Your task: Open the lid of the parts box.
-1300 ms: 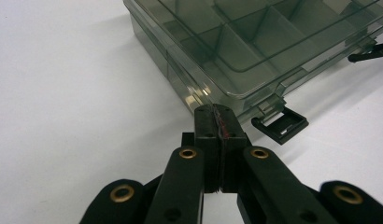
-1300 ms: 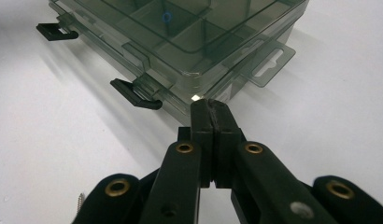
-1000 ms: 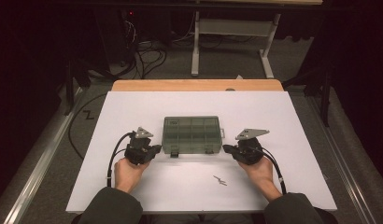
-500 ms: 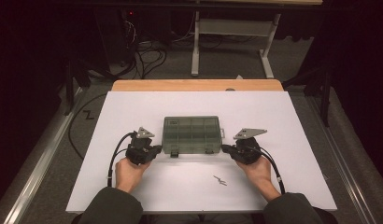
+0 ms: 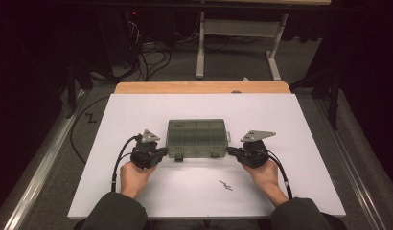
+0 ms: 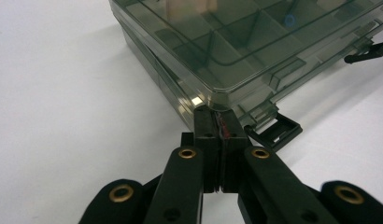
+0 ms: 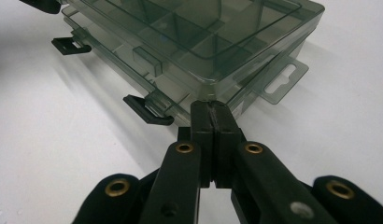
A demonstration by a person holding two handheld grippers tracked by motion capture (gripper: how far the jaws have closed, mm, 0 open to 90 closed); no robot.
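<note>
1. A smoke-tinted compartment box (image 5: 198,138) is seen lying flat at the middle of a white table (image 5: 300,124), lid down, with the two hand-held grippers brought to its near corners.

2. The left gripper (image 6: 216,116) is shown with its jaws pressed together, nothing clamped between them, and its tip set against the box's near left corner, just beside a black latch (image 6: 273,132) that hangs open.

3. The right gripper (image 7: 212,112) is likewise closed on nothing, its joined tip placed at the near right corner, beside a second black latch (image 7: 147,112), also flipped open.

4. The step in hand is judged to be the opening of the box: both latches appear released, while the clear lid (image 7: 199,28) is not yet raised.

5. The next move is thought to call for the lid's front edge to be levered upward from both corners at once, with the base kept from sliding on the smooth surface; uneven pressure could skew the box.

6. By count: one box, two grippers, two latches on the near side, and one hang tab (image 7: 283,79) at the box's right end.

7. One small dark metal object (image 5: 225,185), too small to identify, is seen lying on the table nearer the person, between the hands and well apart from the box.
</note>
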